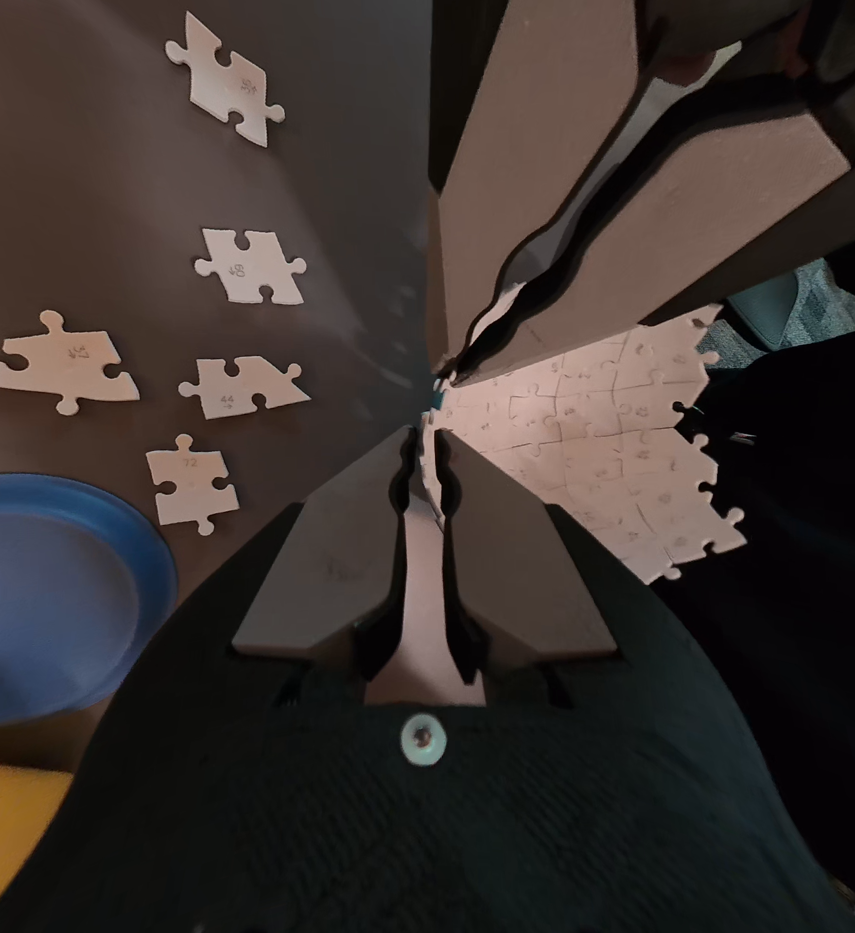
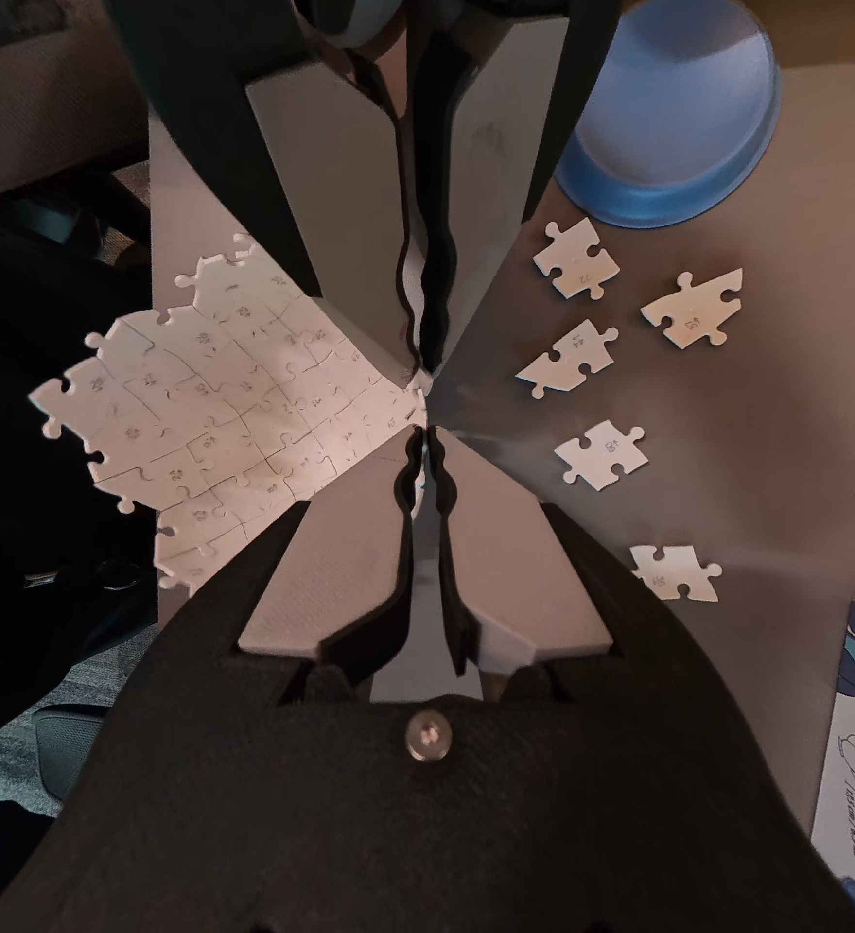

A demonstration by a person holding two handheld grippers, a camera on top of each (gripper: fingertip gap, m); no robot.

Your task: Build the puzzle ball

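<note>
Two grippers [image 1: 422, 434] [image 2: 425, 434] pinched on the puzzle ball shell [image 1: 602, 444]

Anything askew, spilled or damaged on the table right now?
Nothing stands out. The assembled puzzle section looks intact, pinched at one edge by both grippers, left and right. Five loose pieces lie flat and separate on the table, beside the upright blue bowl.

Our two grippers meet tip to tip at the edge of the joined puzzle sheet [image 2: 223, 404], so no passage lies between them. Beside us five loose pieces [image 1: 251, 386] lie apart on the table [image 1: 339, 176], with bare lanes between. The blue plate [image 1: 51, 595] blocks the near corner; a yellow thing [image 1: 1, 828], too blurred to name, crowds below it.
</note>
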